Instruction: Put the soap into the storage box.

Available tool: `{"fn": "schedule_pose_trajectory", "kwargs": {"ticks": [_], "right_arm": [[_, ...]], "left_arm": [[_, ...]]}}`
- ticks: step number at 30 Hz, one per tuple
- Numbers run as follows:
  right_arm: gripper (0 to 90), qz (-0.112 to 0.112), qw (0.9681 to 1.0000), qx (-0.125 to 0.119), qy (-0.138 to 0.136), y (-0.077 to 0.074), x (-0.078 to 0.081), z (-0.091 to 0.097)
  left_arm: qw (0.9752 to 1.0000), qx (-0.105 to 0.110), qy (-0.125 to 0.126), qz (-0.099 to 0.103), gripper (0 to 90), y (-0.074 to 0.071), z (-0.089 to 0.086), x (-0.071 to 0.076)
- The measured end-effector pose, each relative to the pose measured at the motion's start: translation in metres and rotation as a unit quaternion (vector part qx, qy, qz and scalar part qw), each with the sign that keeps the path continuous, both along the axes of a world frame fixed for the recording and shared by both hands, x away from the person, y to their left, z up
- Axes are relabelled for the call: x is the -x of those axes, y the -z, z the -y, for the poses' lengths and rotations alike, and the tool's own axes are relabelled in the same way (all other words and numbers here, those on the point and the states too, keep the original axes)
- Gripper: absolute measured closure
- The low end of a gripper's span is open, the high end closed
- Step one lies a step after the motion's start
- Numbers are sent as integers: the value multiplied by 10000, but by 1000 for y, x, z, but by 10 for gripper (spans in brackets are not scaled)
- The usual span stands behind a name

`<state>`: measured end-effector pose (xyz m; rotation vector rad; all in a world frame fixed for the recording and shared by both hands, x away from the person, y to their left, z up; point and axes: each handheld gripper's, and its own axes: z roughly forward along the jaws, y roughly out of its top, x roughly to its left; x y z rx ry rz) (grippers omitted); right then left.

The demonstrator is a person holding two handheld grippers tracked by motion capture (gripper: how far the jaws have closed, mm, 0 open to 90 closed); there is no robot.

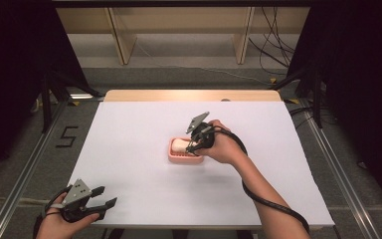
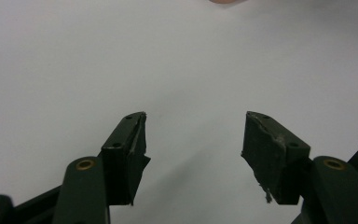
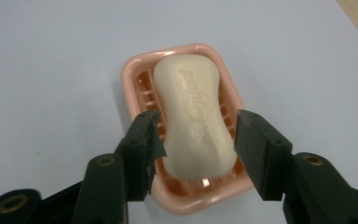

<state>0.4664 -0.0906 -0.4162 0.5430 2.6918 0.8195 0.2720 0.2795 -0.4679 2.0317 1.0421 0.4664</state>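
Open white table (image 1: 144,124) surrounds a pink soap dish (image 1: 175,155) near its centre, leaving free passage on every side. The right claw (image 3: 196,135) hangs over the dish, jaws spread to either side of the cream soap bar (image 3: 196,116), narrow gaps showing between them. At the near left corner, the left claw (image 1: 107,197) stands spread over bare surface.

— Anything legible here?

— A black figure "5" (image 1: 67,136) is marked on the grey floor left of the surface. The cream oval soap bar (image 3: 195,116) carries an embossed brand word (too soft to spell out) over a round emblem.
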Motion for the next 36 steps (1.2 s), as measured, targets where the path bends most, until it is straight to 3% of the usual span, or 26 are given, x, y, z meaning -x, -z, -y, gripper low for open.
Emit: {"fn": "schedule_pose_trajectory", "kwargs": {"ticks": [6,7,8,9,10,11,12,13,14,18,21,22,23,25,27,28,29,30,33,36], "right_arm": [[635,-10,9978,-341,576,-5,16,30],[642,63,9975,-352,603,-5,18,36],[646,-30,9969,-387,681,-7,22,42],[651,77,9965,-378,747,-7,25,47],[657,-40,9958,-402,822,-9,29,52],[661,56,9953,-416,868,-9,32,59],[663,111,9942,-507,944,-9,34,63],[666,-8,9933,-555,1012,-11,38,69],[673,-65,9895,-623,1301,-11,44,73],[682,-128,9876,-598,1447,-11,57,94],[678,-290,9828,-599,1725,-10,68,106],[676,-173,9807,-729,1808,-6,71,109],[672,-226,9807,-663,1825,-6,73,114],[663,-278,9797,-661,1872,-4,78,120],[657,-289,9767,-723,1998,0,83,127],[653,-194,9757,-797,2034,3,84,130],[648,-265,9763,-731,2020,3,86,134],[644,-294,9739,-779,2112,4,89,136],[633,-228,9735,-805,2127,11,94,143],[621,-250,9706,-824,2249,18,99,150]], "left_arm": [[9999,-82,50,-30,391,-1,-1,0],[9999,-91,38,-24,391,0,-1,-1],[10000,-78,30,-12,391,0,-1,-1],[10000,-70,40,-1,391,0,-1,0],[10000,-54,13,4,390,0,-1,-1],[10000,-60,23,-13,390,0,-1,-1],[10000,-71,26,-19,390,0,-1,-1],[10000,-77,32,-26,390,0,-1,-1],[10000,-62,14,-1,390,1,0,-1],[10000,-70,-2,11,390,1,0,-1],[10000,29,-74,-27,390,2,1,0],[10000,-39,-29,19,390,1,0,-1],[10000,37,-77,-44,390,2,1,0],[10000,-4,-81,-38,390,2,1,-1],[9999,-42,-37,-103,390,1,0,-1],[9999,-45,-40,-103,390,1,0,-1],[9999,-118,-44,-59,390,1,-1,-1],[9999,-145,-26,-47,390,0,-1,-1],[9999,-140,-39,-41,390,1,-1,-1],[9998,-159,-62,-42,390,1,0,-1]]}}
